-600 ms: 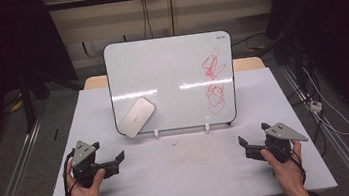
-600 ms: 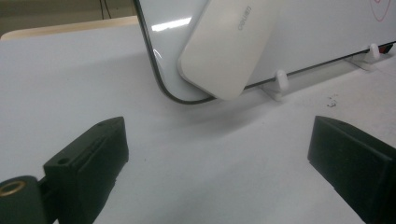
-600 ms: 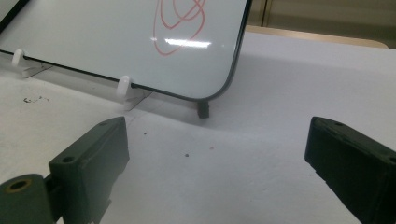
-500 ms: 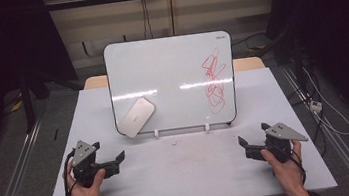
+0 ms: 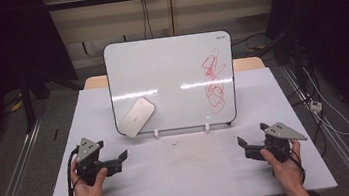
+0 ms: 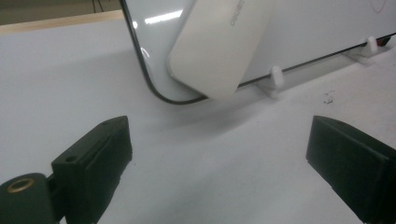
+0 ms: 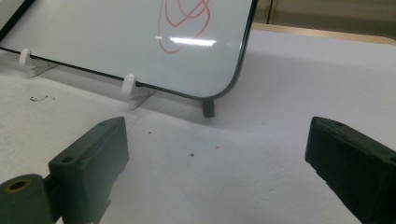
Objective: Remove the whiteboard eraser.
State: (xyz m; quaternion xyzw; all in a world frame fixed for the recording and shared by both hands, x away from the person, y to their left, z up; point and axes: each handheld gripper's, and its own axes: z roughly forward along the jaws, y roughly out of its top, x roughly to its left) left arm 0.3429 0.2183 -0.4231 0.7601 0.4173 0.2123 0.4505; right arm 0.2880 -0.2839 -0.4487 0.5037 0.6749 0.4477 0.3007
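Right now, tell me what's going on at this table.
A person holds the left gripper and the right gripper low over the table, both open and empty. Behind them a whiteboard stands propped up, with red scribbles on its right side and a white eraser stuck at its lower left corner. Nothing is touched yet.

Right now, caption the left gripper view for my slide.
Open left tool faces the white eraser stuck at the whiteboard's lower corner.

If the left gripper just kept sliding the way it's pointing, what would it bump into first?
Probably the white eraser stuck at the lower left corner of the whiteboard. The left gripper has open, empty jaws, with bare table between.
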